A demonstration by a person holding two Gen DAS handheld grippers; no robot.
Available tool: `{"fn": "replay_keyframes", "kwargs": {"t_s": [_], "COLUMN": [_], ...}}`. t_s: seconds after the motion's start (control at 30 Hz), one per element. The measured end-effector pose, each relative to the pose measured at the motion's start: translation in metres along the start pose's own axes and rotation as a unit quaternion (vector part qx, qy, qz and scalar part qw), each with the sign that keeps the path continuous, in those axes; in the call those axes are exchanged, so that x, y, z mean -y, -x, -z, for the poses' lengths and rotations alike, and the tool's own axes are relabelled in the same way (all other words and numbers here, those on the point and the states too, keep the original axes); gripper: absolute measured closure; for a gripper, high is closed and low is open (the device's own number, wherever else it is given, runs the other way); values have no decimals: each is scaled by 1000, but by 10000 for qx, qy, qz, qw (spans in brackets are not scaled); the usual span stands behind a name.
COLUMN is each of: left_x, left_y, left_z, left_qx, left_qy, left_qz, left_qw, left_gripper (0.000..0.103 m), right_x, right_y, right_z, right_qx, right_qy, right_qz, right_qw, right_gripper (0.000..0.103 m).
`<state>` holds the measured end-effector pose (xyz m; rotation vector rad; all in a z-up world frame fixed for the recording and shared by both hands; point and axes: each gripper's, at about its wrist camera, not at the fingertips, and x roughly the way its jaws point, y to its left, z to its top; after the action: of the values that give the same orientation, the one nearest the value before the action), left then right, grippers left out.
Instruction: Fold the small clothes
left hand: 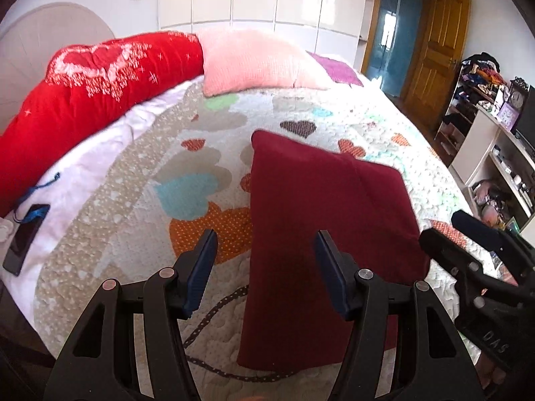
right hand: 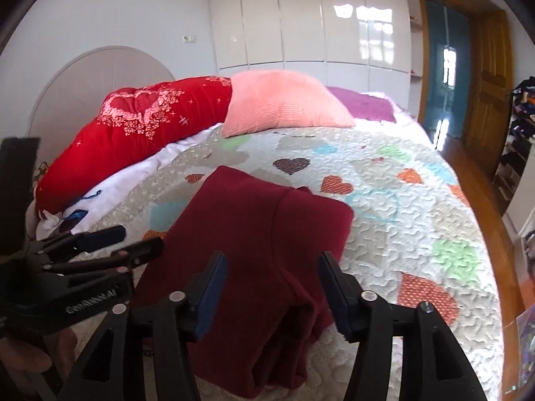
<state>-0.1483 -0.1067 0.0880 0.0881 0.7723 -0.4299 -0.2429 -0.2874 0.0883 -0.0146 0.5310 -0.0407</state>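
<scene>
The garment (left hand: 321, 220), a dark red knit piece, lies flat on the quilt (left hand: 133, 207), folded into a long rectangle. One layer overlaps another, and a fold edge runs lengthwise down it. Its near end lies close to the edge of the bed.

The left gripper (left hand: 265, 264) hovers above the near left part of the garment. Its jaws are spread wide and grip nothing. One finger sits over the quilt, the other over the red fabric.

The right gripper (right hand: 272, 287) hovers above the near right part of the garment. Its jaws are spread wide and hold nothing. In the right wrist view the left gripper shows at the left edge, just beside the garment's left side.

A red bolster (left hand: 83, 93) and a pink pillow (left hand: 257, 63) lie at the far side of the bed. A phone (left hand: 25, 237) rests on the white sheet (left hand: 83, 167) at the left.
</scene>
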Motion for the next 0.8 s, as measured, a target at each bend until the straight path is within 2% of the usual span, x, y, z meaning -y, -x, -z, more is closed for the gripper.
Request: {"fn": "replay_keyframes", "kwargs": {"t_s": [0.07,0.23,0.8], "left_x": [1,3,9], "left_y": [10,26,36], "left_z": [0,-4,-3], "left_qx": [132,343,554], "left_qy": [7,26,-97], "left_qz": [-39,-76,-206], "left_qw": [9999,9994,9982], "left_gripper": [43,43,43], "right_x": [-1,-1,6], "right_y": [4,14,19], "right_z": [1,3,8], "right_qx": [16,79,45], "right_qy": [-20,-175,-286], "right_qz": [16,-74,-120], "right_qw": [10000,9998,9995], "right_gripper": [44,32,29]}}
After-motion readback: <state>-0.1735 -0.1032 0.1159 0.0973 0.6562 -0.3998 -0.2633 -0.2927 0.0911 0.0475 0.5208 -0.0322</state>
